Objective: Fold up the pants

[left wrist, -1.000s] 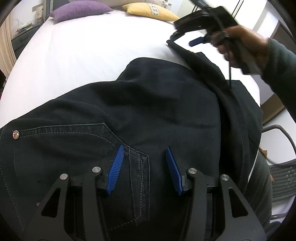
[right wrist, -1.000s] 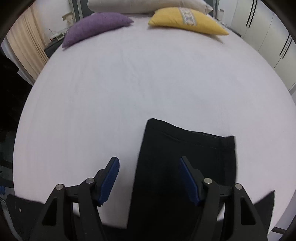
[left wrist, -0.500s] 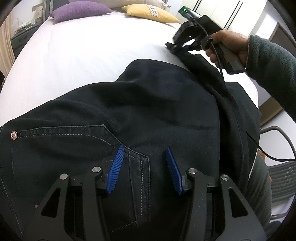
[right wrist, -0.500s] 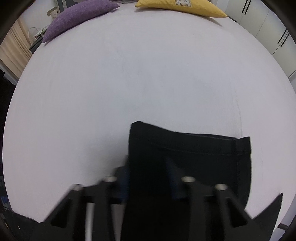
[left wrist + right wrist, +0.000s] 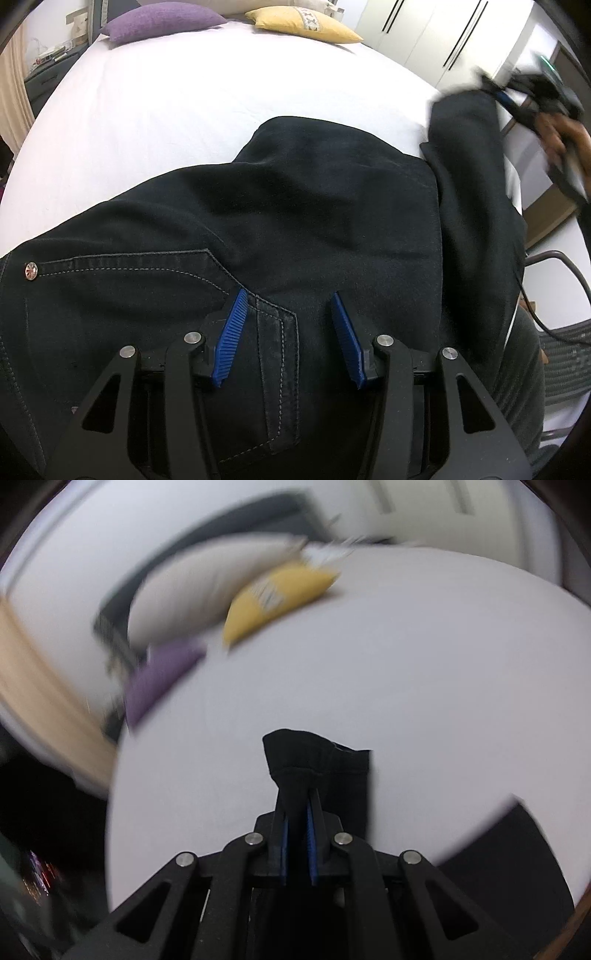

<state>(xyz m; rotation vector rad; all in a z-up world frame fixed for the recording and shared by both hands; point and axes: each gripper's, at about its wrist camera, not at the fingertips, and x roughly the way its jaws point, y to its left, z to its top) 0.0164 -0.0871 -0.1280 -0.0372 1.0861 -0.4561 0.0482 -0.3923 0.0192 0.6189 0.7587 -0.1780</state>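
Black pants [image 5: 295, 206] lie spread on a white bed [image 5: 177, 96], waist and back pocket toward me. My left gripper [image 5: 290, 332] is open, its blue pads either side of the pocket corner, just above the cloth. My right gripper [image 5: 297, 827] is shut on the hem of a pant leg [image 5: 314, 760] and holds it up off the bed. In the left wrist view that gripper [image 5: 532, 96] is blurred at the far right, with the lifted leg [image 5: 469, 158] hanging below it.
A purple pillow [image 5: 162, 18] and a yellow pillow [image 5: 303, 24] lie at the head of the bed. White wardrobe doors [image 5: 436, 40] stand behind. A mesh chair [image 5: 565, 350] stands off the bed's right edge.
My right gripper has closed on the pant leg hem and lifted it, swinging away to the right. The left gripper has stayed open over the pocket.
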